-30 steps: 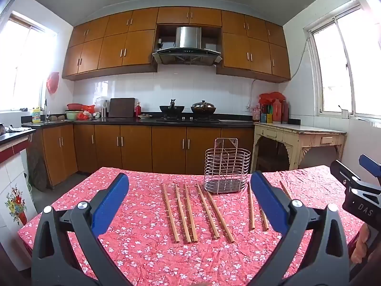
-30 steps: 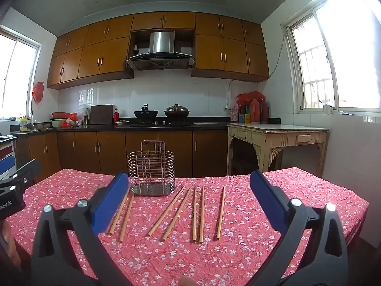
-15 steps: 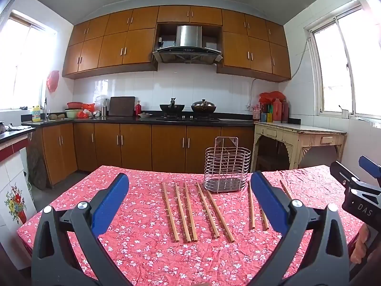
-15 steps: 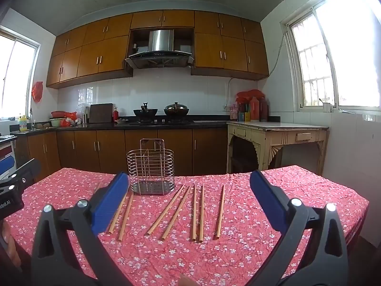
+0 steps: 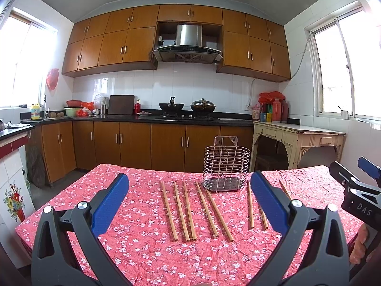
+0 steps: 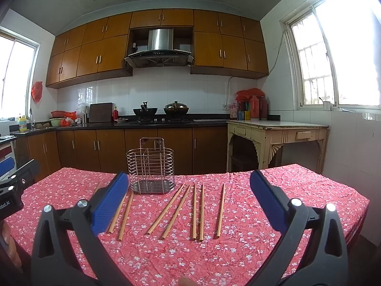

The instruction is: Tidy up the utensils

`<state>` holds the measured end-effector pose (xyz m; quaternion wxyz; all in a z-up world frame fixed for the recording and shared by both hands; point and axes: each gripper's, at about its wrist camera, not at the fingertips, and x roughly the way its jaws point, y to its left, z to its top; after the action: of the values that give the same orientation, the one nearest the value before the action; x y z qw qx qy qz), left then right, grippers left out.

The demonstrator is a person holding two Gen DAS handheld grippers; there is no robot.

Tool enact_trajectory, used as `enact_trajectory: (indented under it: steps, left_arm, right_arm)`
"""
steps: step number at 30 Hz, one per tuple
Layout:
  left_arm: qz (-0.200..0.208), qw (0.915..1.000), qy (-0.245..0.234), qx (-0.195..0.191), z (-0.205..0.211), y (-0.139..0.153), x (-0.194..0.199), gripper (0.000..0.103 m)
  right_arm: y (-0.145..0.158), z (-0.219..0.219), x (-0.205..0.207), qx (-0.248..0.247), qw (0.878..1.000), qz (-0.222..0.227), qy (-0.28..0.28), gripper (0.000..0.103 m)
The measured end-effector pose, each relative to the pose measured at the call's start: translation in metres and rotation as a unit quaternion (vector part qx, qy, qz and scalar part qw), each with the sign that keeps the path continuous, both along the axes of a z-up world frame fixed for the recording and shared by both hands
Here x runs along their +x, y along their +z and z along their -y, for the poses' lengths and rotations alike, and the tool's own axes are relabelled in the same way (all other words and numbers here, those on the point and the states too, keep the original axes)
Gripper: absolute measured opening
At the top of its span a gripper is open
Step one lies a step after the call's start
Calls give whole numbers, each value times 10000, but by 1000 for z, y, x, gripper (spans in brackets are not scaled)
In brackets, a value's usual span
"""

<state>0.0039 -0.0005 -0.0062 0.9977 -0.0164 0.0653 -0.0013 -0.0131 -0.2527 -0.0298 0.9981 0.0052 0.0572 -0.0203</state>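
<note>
I hold both tongs low over the near edge of the table, and both stand wide apart with nothing between their blue pads. My left tongs [image 5: 189, 202] fill the bottom of the left view; my right tongs [image 6: 189, 202] fill the bottom of the right view.

The chopsticks [image 5: 190, 211] lie flat on the red flowered tablecloth [image 5: 133, 245], in the middle of the left view, beyond and between the two blue pads, pointing away from me. Five lie side by side in the gap; two more [image 5: 250, 207] sit by the right pad, and another shows past it, partly hidden. In the right view the same chopsticks [image 6: 197, 211] fan out in the centre, five in the gap and two beside the left pad.

The wire holder [image 5: 226, 164] stands upright behind the chopsticks, just above centre in the left view and left of centre [image 6: 150, 170] in the right view.
</note>
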Motion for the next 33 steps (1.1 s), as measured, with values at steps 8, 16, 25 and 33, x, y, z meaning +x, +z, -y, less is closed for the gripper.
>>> enact_trajectory:
  steps: [8, 16, 25, 33]
  left_arm:
    - [-5, 10000, -6, -12, -1, -1, 1, 101]
    - [-17, 10000, -15, -44, -2, -1, 2, 101]
    - [-22, 10000, -22, -46, -1, -1, 2, 101]
    - [-10, 10000, -23, -40, -2, 0, 1, 101]
  right_arm:
    - [0, 0, 0, 2, 10000, -11, 3, 99]
    - [1, 0, 0, 2, 10000, -15, 0, 99]
    - [-7, 0, 6, 14, 10000, -26, -7, 99]
    - [-6, 0, 6, 16, 10000, -28, -9, 99]
